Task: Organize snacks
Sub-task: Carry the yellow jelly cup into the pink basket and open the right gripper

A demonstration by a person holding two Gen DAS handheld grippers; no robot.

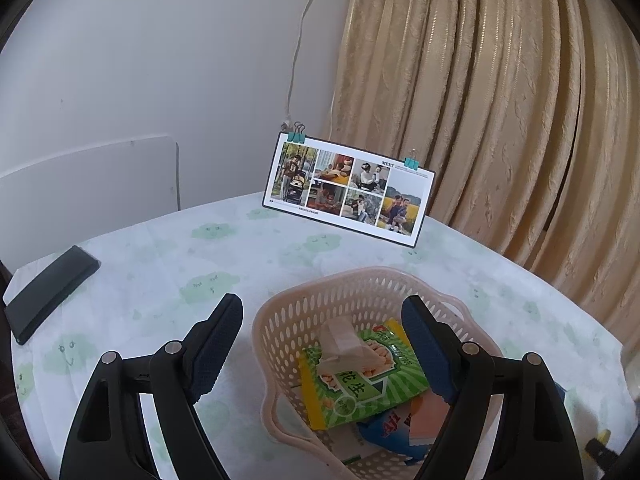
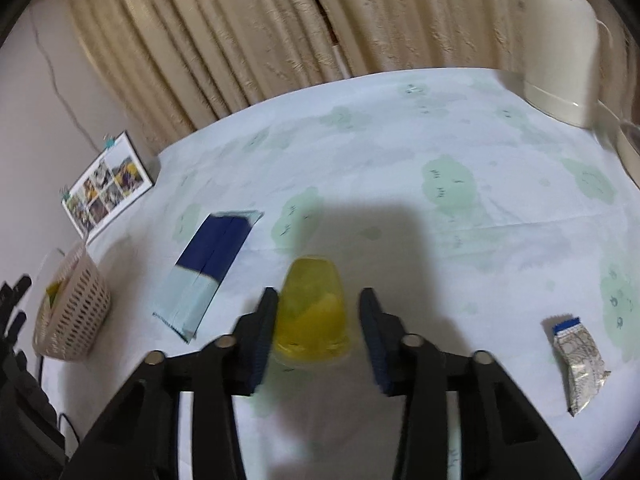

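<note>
I see pink perforated basket [image 1: 320,304], green-striped peanut packet [image 1: 360,376], yellow jelly cup [image 2: 312,312], cloud-print tablecloth [image 2: 400,160], beige curtain [image 1: 500,100].

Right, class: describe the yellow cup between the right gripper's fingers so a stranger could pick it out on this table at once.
Start at the round table with its pale cloud-print cloth. Near its front edge, the open right gripper straddles a small see-through yellow jelly cup lying on the cloth. Its neighbours are flat packets, a blue-and-white packet to the left and a silvery sachet to the right; only the cup is yellow and rounded.
</note>
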